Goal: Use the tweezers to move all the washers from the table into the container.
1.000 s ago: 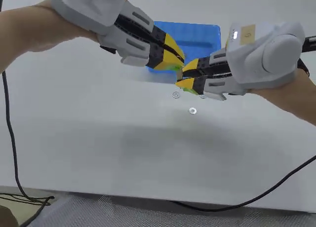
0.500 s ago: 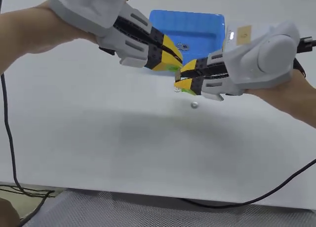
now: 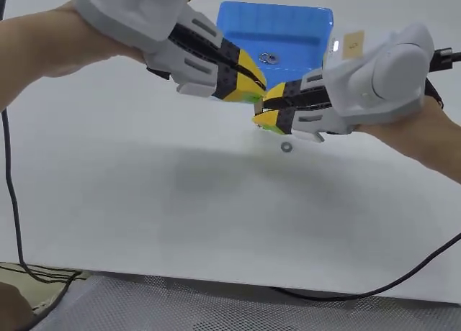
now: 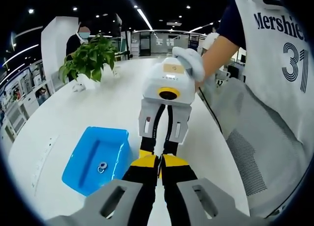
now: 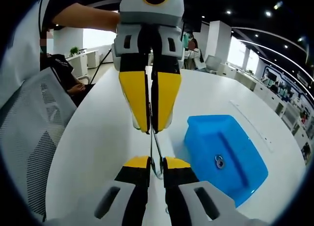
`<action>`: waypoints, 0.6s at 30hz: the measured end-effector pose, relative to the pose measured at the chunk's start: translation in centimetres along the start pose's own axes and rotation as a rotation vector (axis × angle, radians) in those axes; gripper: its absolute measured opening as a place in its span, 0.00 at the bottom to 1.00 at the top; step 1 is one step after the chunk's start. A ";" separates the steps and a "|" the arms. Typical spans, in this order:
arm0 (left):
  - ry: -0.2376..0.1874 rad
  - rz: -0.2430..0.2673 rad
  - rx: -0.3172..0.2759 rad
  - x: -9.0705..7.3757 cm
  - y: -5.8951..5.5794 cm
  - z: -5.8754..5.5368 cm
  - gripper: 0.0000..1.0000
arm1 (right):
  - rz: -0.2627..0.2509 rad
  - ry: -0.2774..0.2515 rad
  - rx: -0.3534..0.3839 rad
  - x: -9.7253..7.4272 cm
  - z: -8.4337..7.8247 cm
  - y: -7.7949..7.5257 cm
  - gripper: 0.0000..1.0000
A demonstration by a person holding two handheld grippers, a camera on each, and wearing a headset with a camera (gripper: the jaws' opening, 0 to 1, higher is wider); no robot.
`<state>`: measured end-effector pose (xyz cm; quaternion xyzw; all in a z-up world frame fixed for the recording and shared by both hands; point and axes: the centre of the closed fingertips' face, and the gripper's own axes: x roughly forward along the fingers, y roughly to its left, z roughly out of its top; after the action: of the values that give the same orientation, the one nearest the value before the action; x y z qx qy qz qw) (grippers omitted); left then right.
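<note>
Tip to tip over the table (image 3: 180, 209): left claw (image 3: 261, 92) and right claw (image 3: 258, 121), both clamped on the tweezers (image 5: 155, 137), barring each other head-on. Just behind them, the blue container (image 3: 302, 25), open-topped, free from above, near wall partly masked by the left claw. Near the right claw's tip, a washer (image 3: 287, 147) lying loose. Broad unobstructed white surface toward the near edge. Down the left side, a black cable (image 3: 13, 201); across the near right corner, a second cable (image 3: 410, 270).

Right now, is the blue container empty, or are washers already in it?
Not empty: the blue container has washers on its floor. One washer lies on the table.
</note>
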<state>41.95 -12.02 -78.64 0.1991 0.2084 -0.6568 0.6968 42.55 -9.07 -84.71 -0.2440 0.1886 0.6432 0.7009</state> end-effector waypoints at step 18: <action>0.001 -0.026 -0.028 0.1 -0.1 0.0 0.07 | -0.002 0.001 0.012 -0.1 -0.3 0.1 0.11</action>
<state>41.83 -12.15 -78.68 0.1868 0.2205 -0.6629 0.6907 42.48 -9.26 -84.89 -0.2401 0.1925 0.6411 0.7030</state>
